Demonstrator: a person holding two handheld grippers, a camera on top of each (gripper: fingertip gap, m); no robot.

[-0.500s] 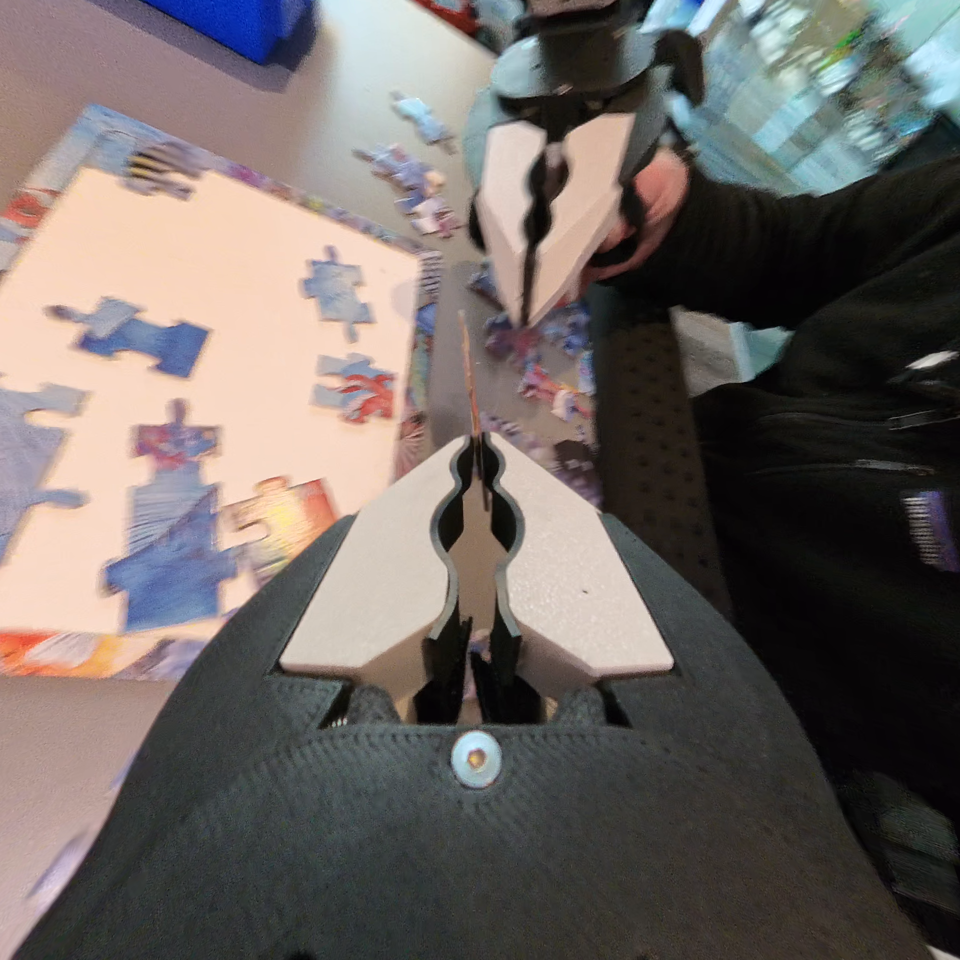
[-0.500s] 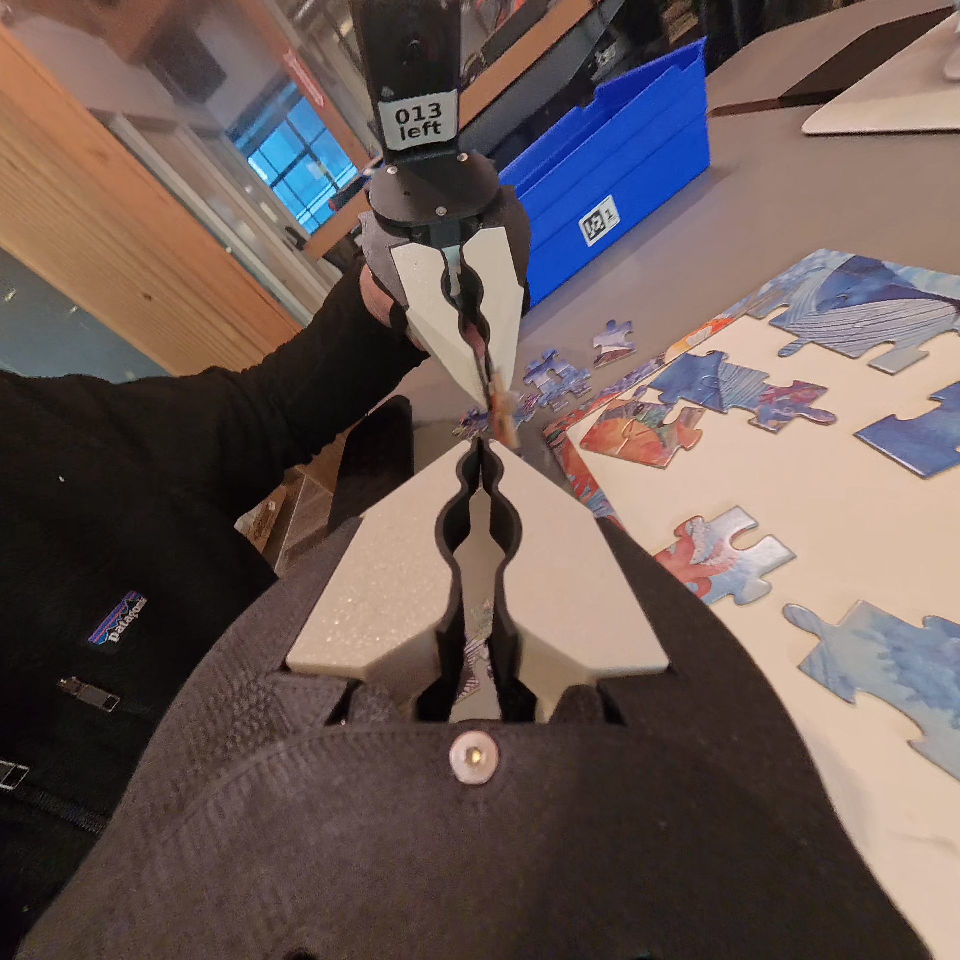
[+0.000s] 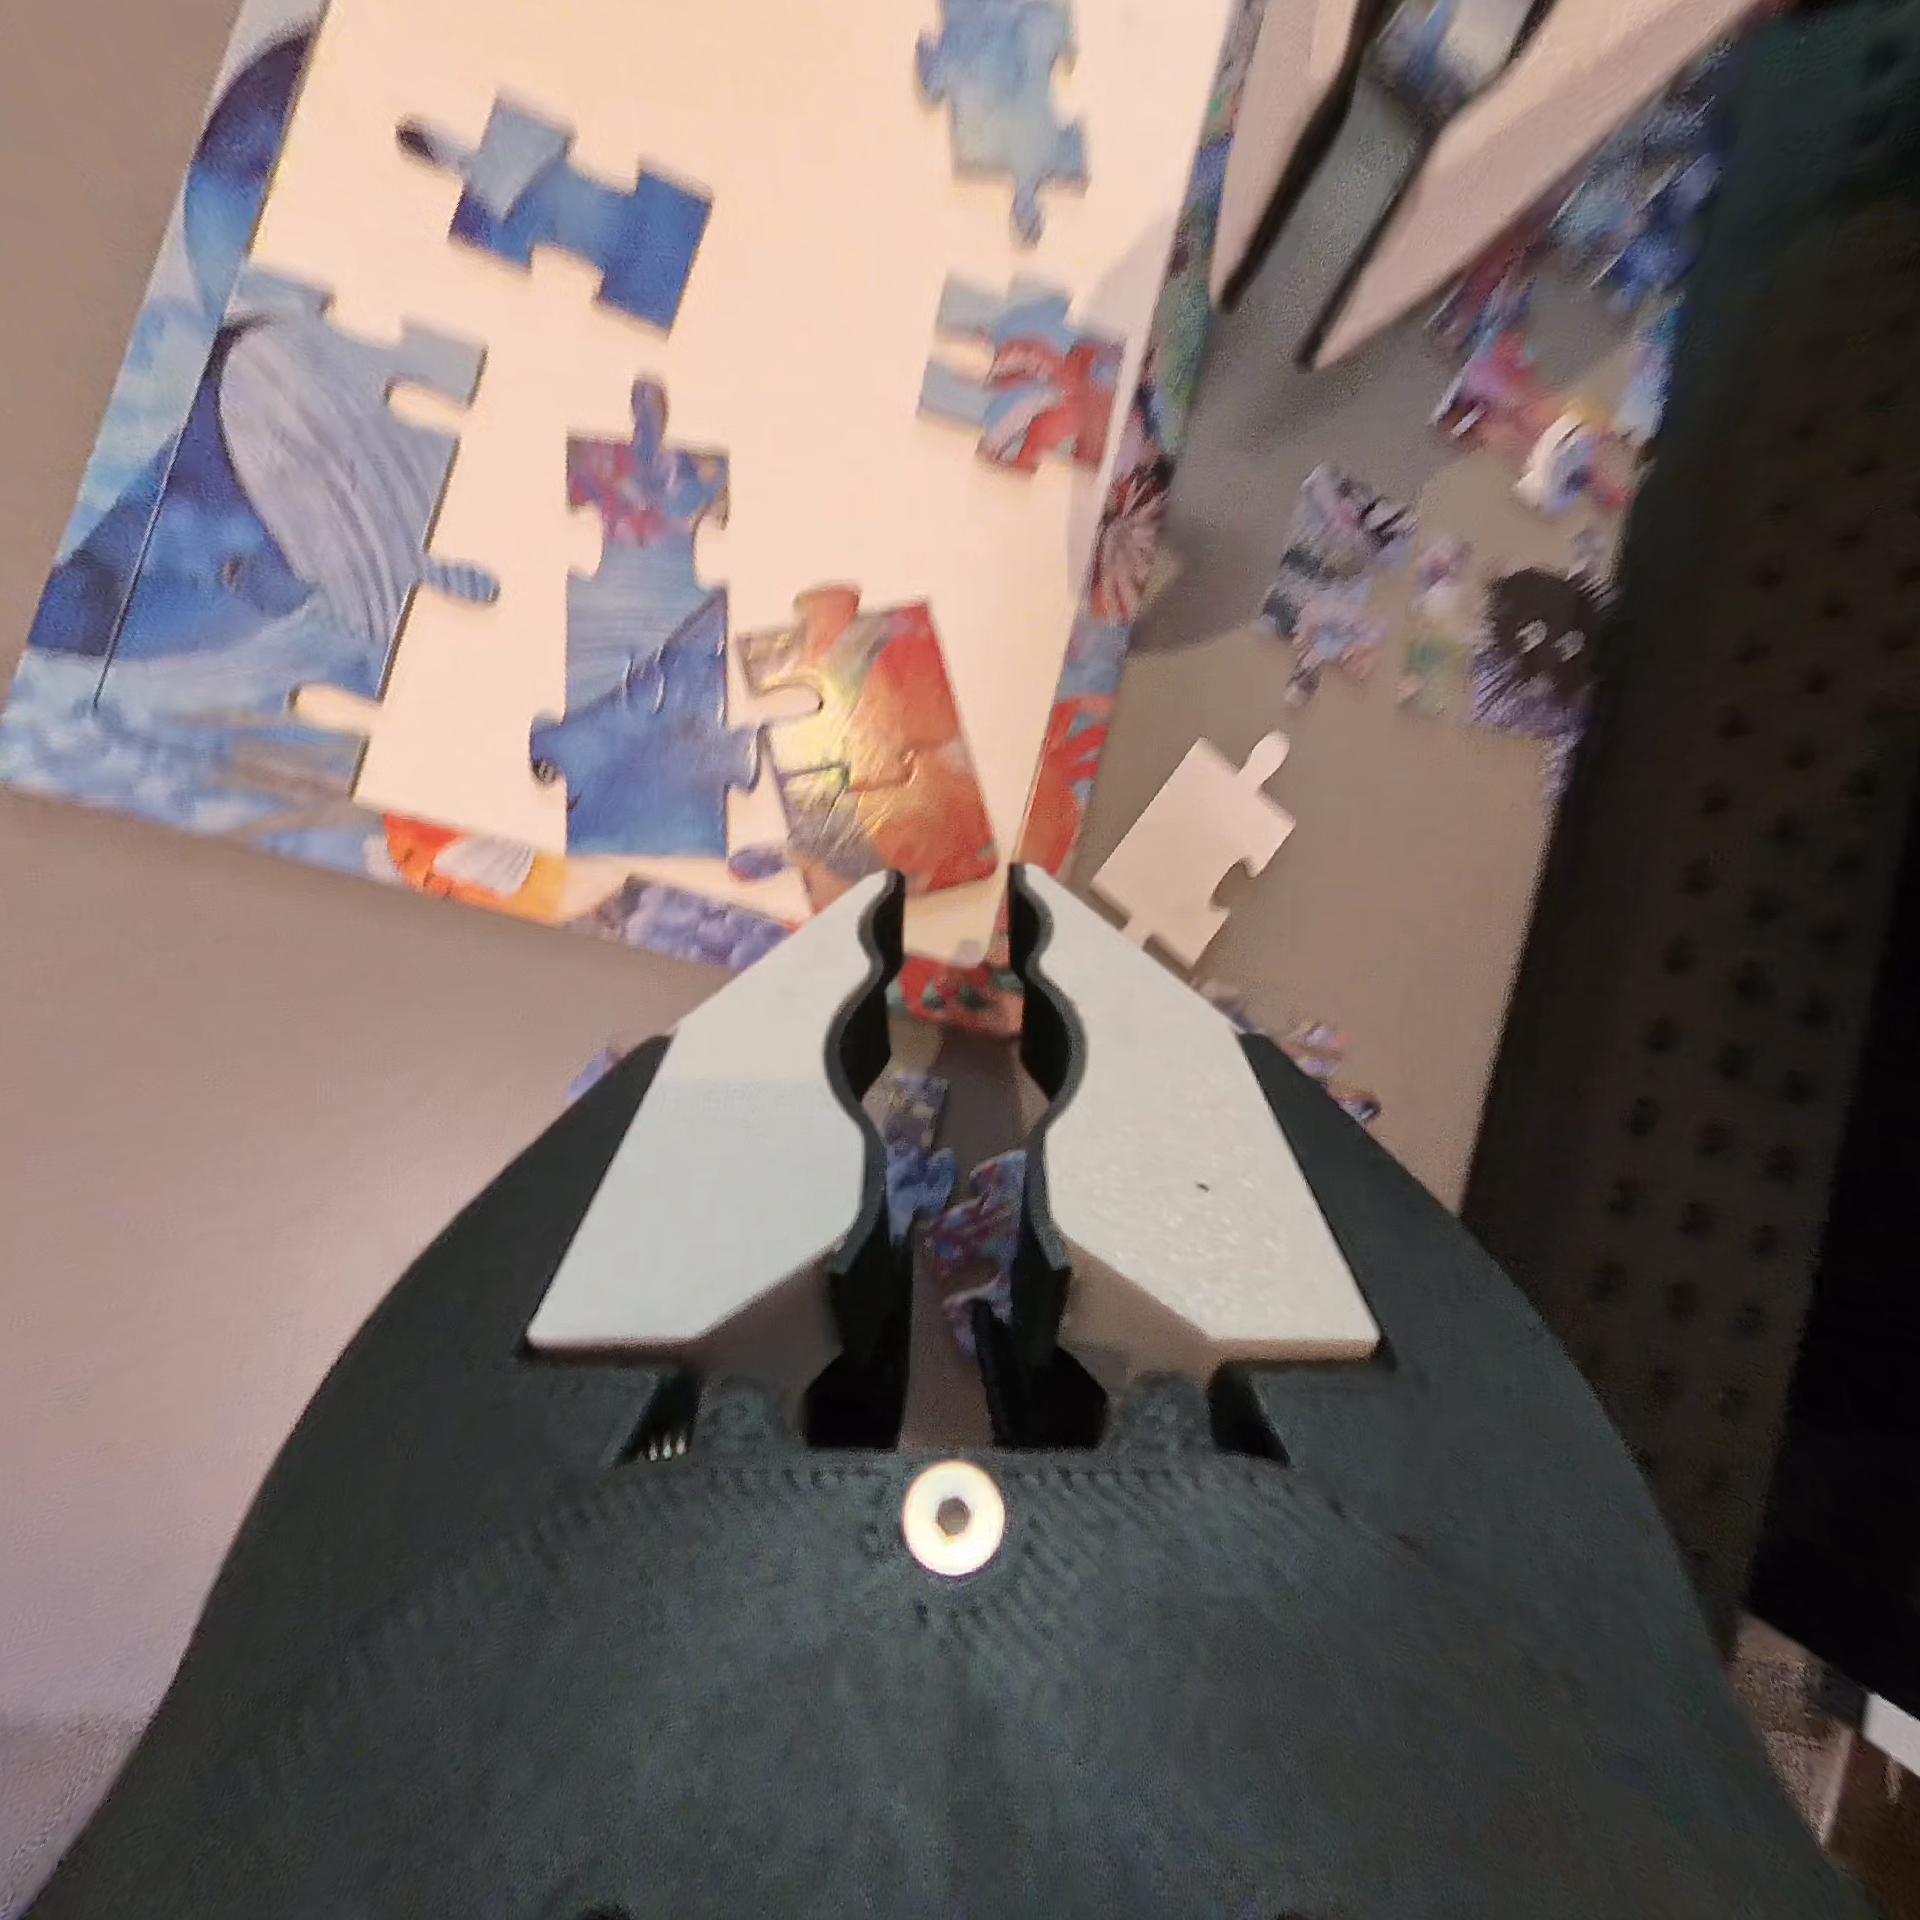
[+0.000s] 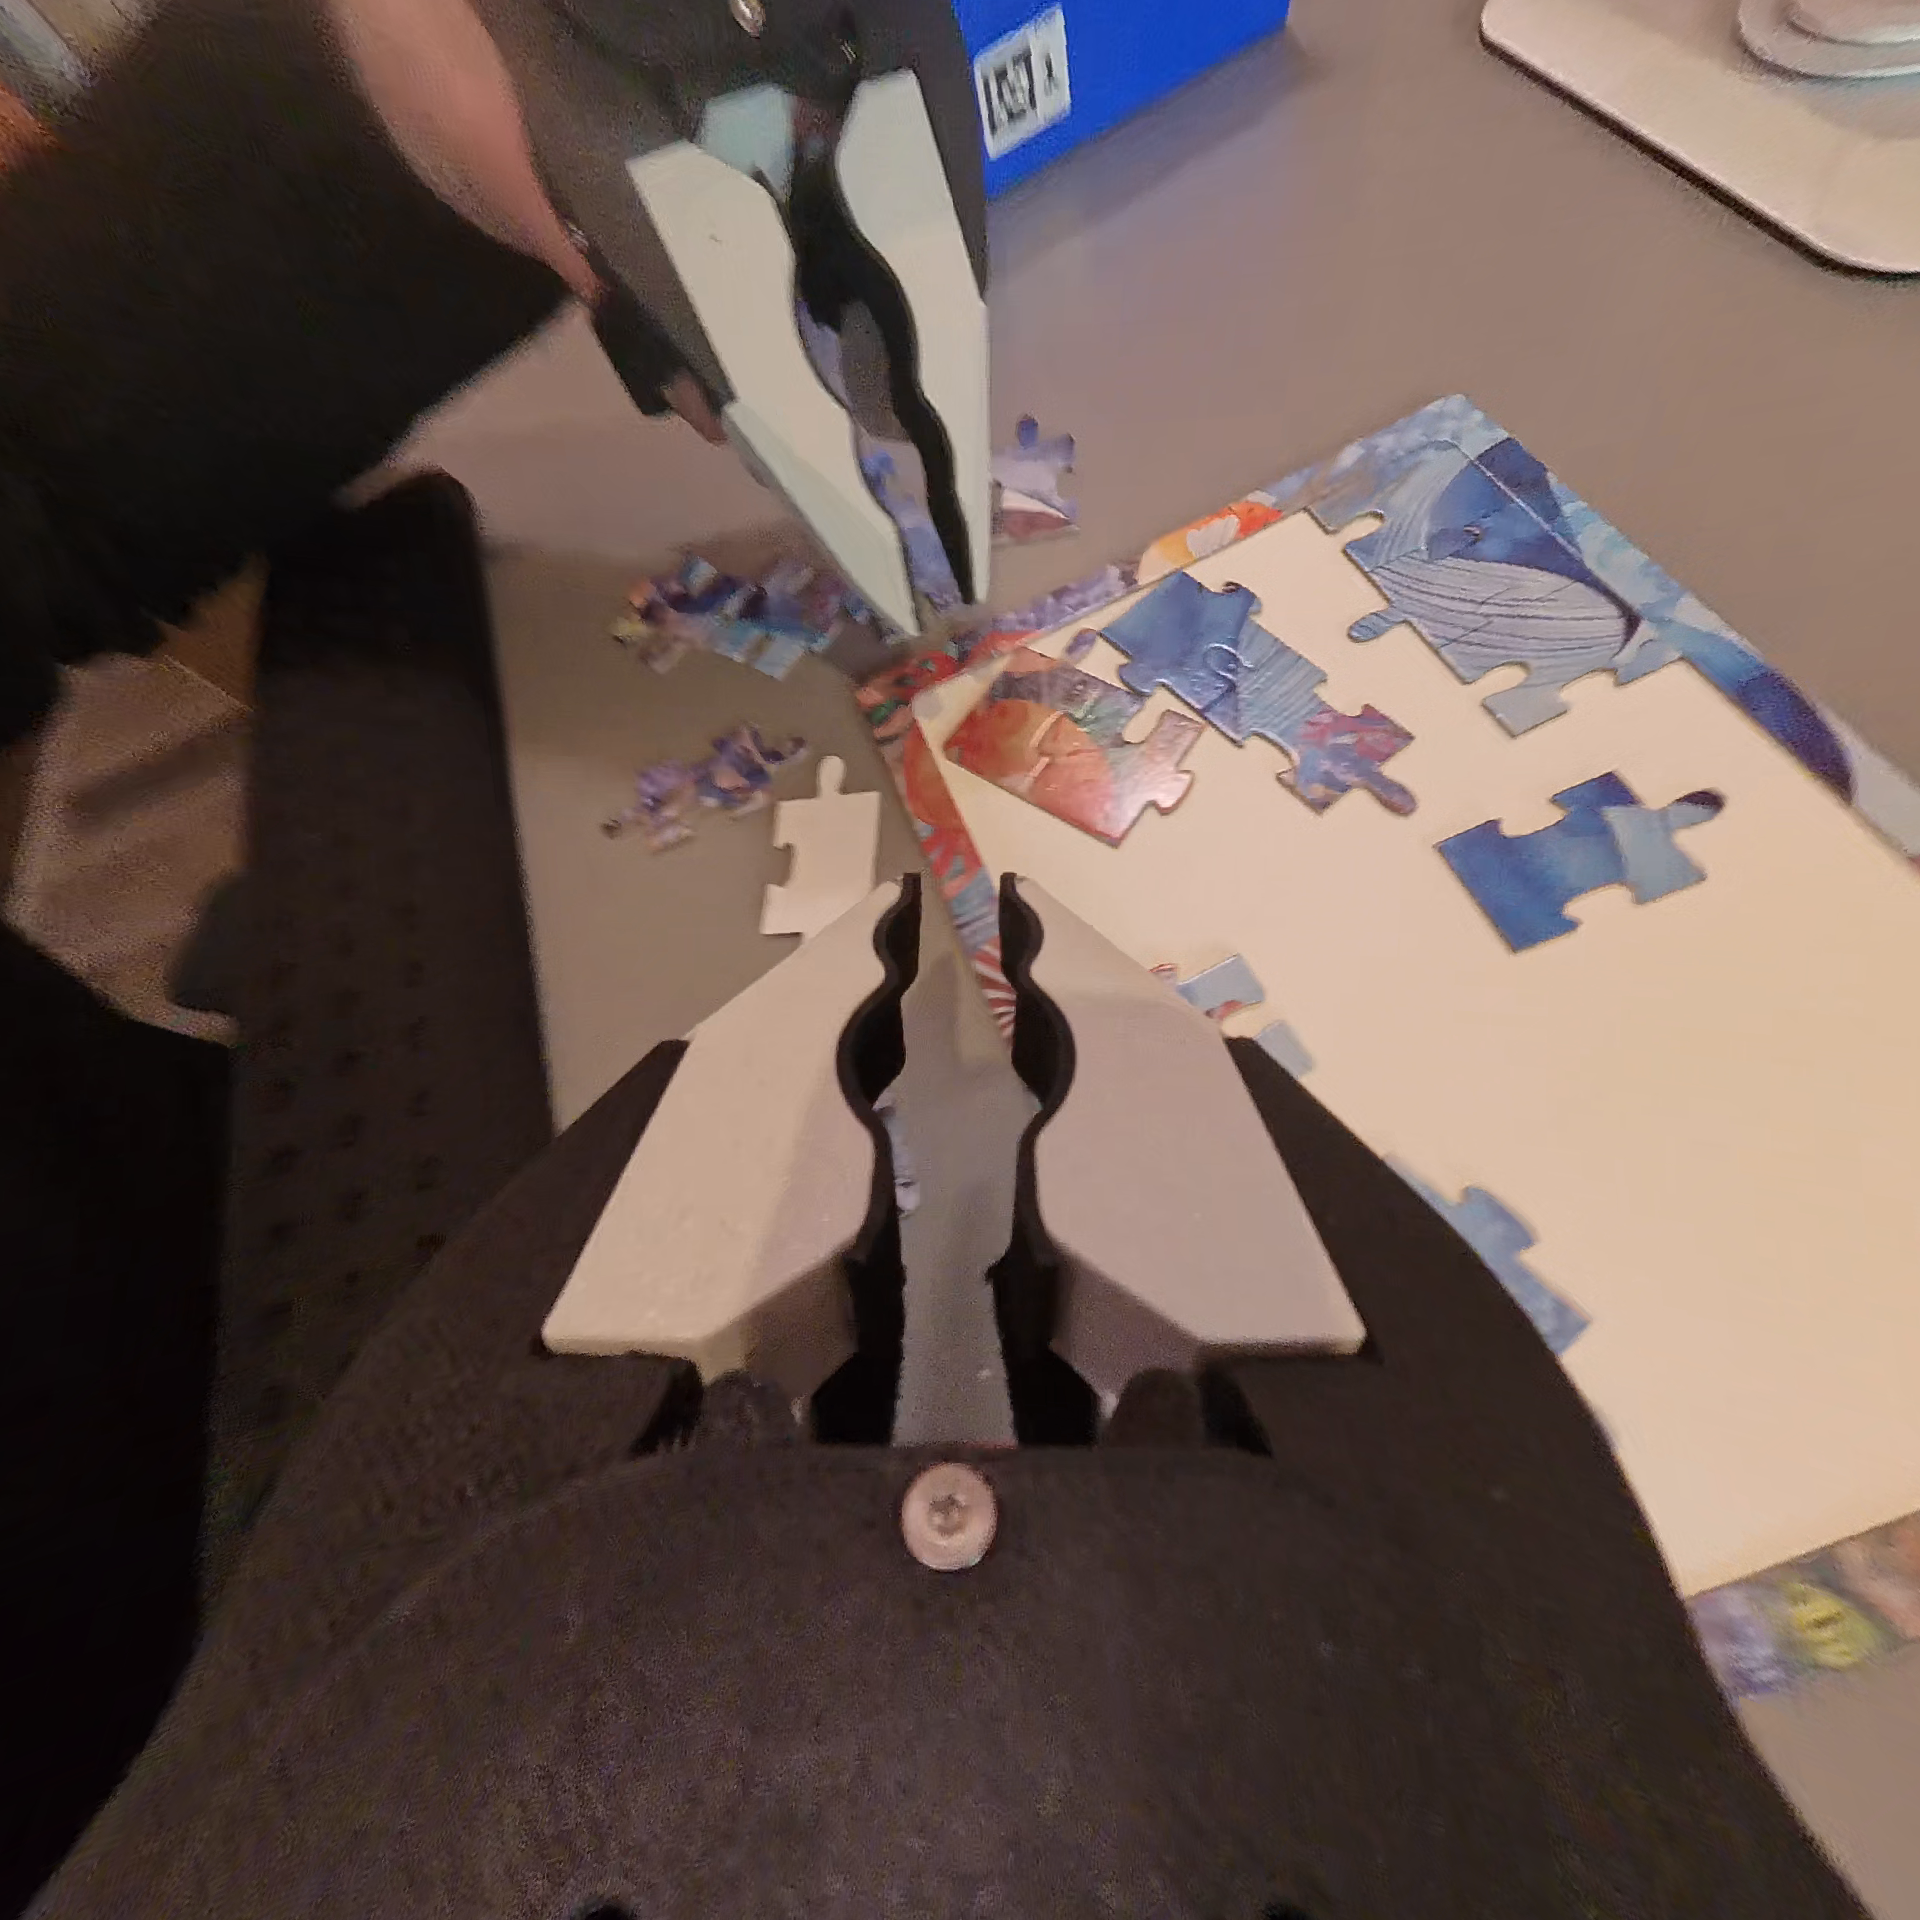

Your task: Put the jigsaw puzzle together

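Note:
The puzzle board (image 3: 831,312) lies on the grey table, with a coloured border and a cream inside holding several placed pieces, among them an orange piece (image 3: 883,748) near its corner. A face-down cream piece (image 3: 1195,842) lies on the table beside that corner. My left gripper (image 3: 956,883) is open and empty, low over the corner. My right gripper (image 4: 961,883) is open and empty over the board's edge (image 4: 1455,1091), next to the face-down piece (image 4: 821,862). The left gripper (image 4: 940,613) points down at the corner from the far side.
Loose coloured pieces (image 3: 1351,582) lie scattered on the table beside the board, and also show in the right wrist view (image 4: 727,613). A black perforated surface (image 4: 364,935) borders the table. A blue bin (image 4: 1143,73) and a white pad (image 4: 1714,135) stand at the back. My right fingertips sit around 10 cm from my left ones.
Both grippers have gone from shut to open and dropped close to the table. The left gripper no longer holds the piece it gripped edge-on. A face-down cream piece now lies by the corner.

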